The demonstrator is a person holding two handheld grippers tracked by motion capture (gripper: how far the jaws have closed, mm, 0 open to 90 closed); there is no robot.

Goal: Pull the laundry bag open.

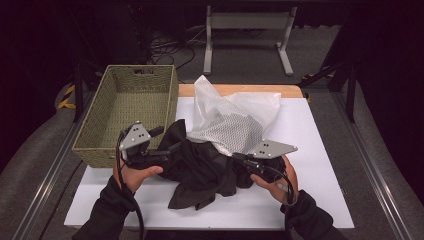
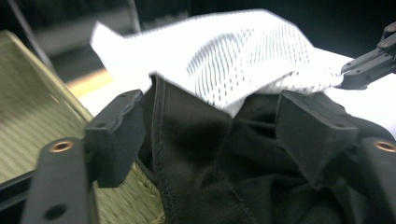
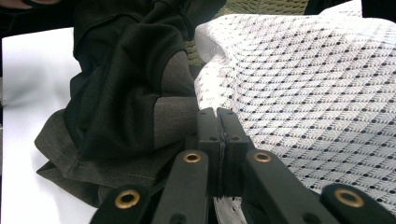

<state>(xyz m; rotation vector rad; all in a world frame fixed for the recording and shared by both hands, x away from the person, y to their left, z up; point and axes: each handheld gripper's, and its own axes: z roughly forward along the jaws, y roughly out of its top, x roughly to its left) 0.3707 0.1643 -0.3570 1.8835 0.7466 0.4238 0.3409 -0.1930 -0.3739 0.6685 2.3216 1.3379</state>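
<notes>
Two crumpled cloths, black garment (image 1: pixel 200 165) between spread left tool (image 2: pixel 210 140), white mesh (image 1: pixel 230 122) pinched by right tool (image 3: pixel 217 126).

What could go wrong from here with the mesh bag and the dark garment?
1. The right gripper pinches only the edge of the white mesh bag; a tug could pull it free.
2. The left gripper stands open around the black garment, so closing may catch a thin fold, or mesh too.
3. The garment lies against the woven basket and might snag its rim.
</notes>
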